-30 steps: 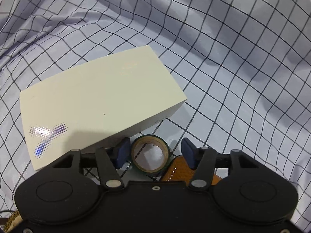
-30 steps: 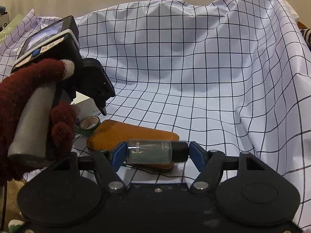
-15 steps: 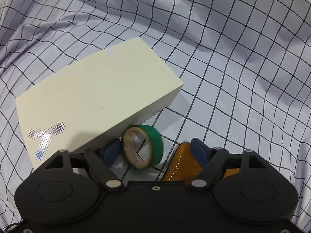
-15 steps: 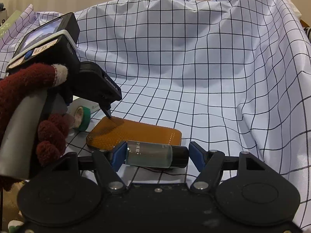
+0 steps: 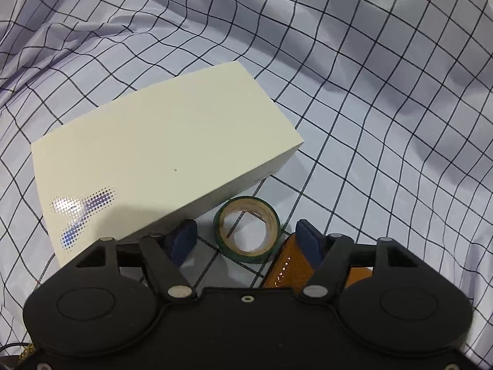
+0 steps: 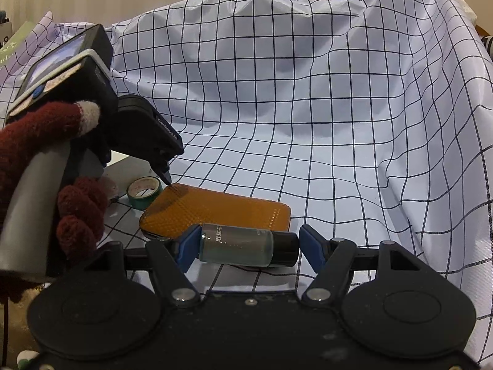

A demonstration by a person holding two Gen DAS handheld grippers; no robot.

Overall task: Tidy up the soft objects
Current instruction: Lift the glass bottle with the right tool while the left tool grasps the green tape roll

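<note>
Holding: my right gripper [image 6: 246, 248] pinches a small glass bottle [image 6: 237, 245] end to end, one pad on the base and the other on the black cap.
Closing: my left gripper [image 5: 246, 237] has its jaws closing around a green tape roll [image 5: 247, 228]; the roll lies between the pads, but they do not press it yet.
Tape place: flat on the checked cloth [image 5: 369, 123], just beside the cream box [image 5: 160, 148] and touching the orange pouch [image 6: 215, 212].
Tape handling: I judge it light, with a stiff round wall; it can roll away, so I take it across the outer wall, on two opposite sides.
Tape axis: the hole looks upward, toward my left camera.
Bottle handling: I think it is fragile and slippery; the grip on the ends is good but must stay gentle.
Bottle axis: long axis level, from left to right, cap toward the right.
Pouch: looks soft and flat, its long side running left to right in the right view.
</note>
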